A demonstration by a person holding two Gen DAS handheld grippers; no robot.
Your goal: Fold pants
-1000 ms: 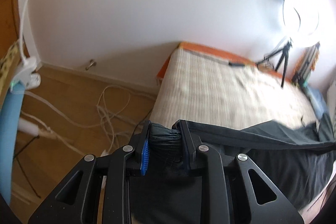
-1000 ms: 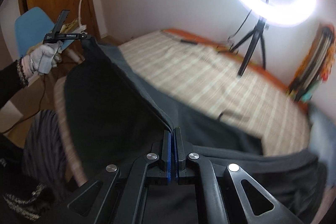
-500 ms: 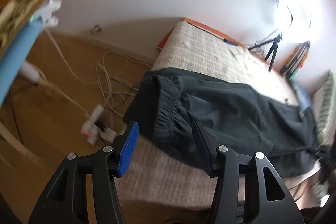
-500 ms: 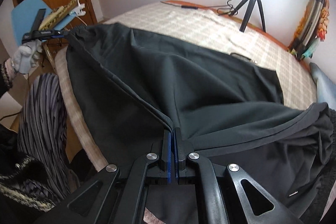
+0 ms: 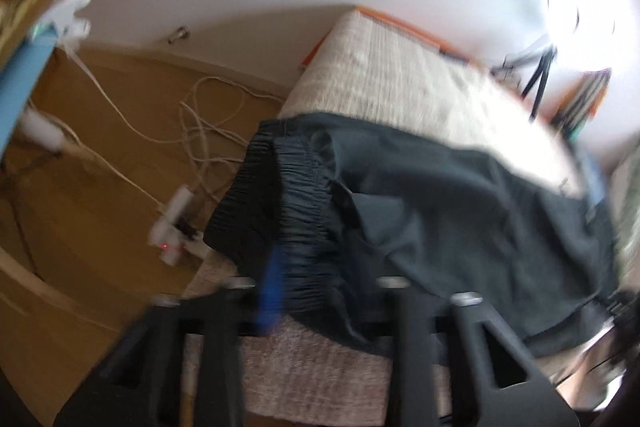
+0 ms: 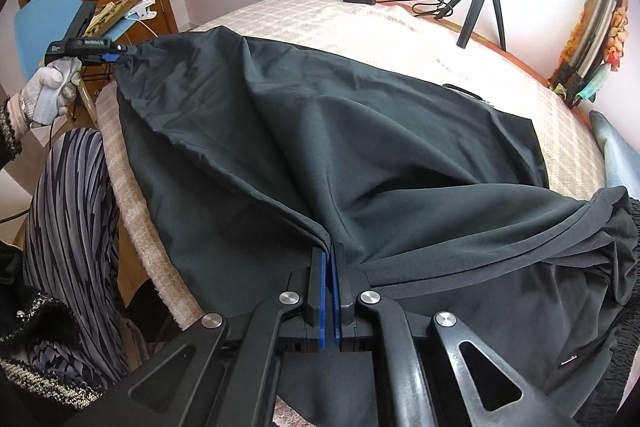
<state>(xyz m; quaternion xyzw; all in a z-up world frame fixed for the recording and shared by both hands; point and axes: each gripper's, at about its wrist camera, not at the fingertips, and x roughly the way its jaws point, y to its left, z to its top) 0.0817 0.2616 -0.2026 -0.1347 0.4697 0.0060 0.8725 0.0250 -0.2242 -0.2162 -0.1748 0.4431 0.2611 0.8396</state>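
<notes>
Black pants lie spread across the beige checked bed. Their gathered elastic waistband hangs over the bed's near corner. My left gripper is blurred; its jaws are closing with the waistband between them. In the right wrist view the left gripper sits at the far left in a gloved hand, pinching the waistband corner. My right gripper is shut on a fold of the pants' fabric, which rises in a ridge from its blue pads.
A ring light on a tripod stands on the bed's far side with its cable. White cables and a power strip lie on the wooden floor. A blue chair and a person's striped leg are at the left.
The left gripper let go of the waistband, opened wide, then closed on it again lower down. The pants dropped from hanging to lying on the bed. The right gripper sank, still shut on the fabric.
</notes>
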